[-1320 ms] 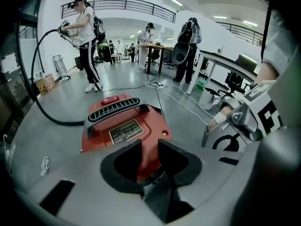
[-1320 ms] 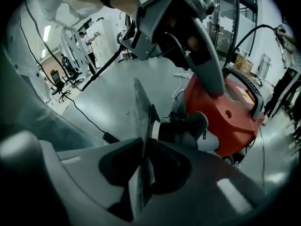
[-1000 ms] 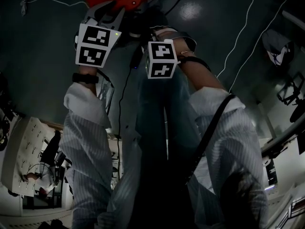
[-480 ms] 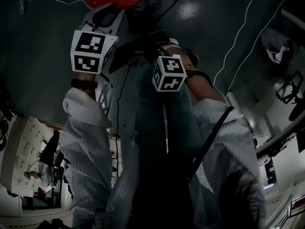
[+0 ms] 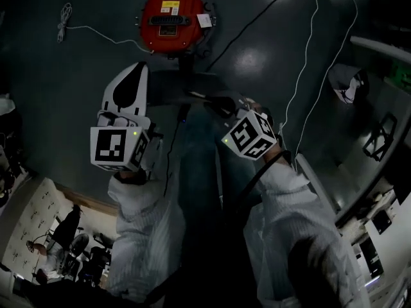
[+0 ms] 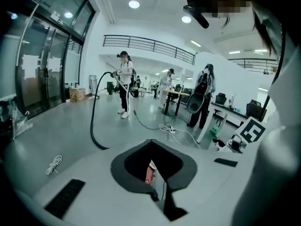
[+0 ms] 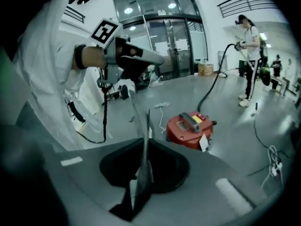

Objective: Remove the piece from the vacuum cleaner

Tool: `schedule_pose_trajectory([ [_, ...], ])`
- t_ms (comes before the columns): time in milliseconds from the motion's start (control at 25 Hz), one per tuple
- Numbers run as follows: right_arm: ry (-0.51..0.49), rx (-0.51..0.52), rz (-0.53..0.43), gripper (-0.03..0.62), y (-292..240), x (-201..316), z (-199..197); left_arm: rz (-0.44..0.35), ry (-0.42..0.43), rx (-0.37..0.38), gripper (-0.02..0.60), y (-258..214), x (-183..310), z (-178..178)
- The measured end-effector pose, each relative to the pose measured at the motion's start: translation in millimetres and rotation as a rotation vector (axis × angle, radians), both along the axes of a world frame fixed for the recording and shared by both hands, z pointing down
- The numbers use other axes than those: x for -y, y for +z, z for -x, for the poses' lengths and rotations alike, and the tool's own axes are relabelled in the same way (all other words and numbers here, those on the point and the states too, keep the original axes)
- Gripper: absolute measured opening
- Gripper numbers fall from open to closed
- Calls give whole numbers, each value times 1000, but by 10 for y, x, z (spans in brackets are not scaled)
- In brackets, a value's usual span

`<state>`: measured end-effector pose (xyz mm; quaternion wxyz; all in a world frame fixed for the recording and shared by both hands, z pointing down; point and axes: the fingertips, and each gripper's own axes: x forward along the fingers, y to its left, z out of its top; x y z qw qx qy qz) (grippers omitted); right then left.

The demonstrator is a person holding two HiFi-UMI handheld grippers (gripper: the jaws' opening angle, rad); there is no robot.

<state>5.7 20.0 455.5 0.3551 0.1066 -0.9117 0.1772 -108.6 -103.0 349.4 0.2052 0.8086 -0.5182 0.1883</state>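
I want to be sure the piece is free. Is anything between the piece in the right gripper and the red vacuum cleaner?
Nothing visible. The right gripper is shut on the thin dark piece, and only bare floor shows between it and the vacuum cleaner.

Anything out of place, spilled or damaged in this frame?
Nothing looks spilled or damaged. The red vacuum cleaner sits on the floor, with a loose white cord lying apart from it. The one unusual sight is the right gripper. Its jaws have just been closing, and they pinch a thin dark piece edge-on, clear of the vacuum.
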Motion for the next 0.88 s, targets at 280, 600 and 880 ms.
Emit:
schedule_pose_trajectory([
  [280, 230, 143, -118, 31, -1907, 372, -359, -123, -68, -93, 5, -1654, -249, -288],
  [600, 367, 273, -295, 31, -3121, 216, -618, -288, -20, -77, 5, -2647, -802, -733],
  [880, 421, 296, -329, 30, -3345, 187, -707, -337, 27, -64, 5, -2886, -895, -947],
])
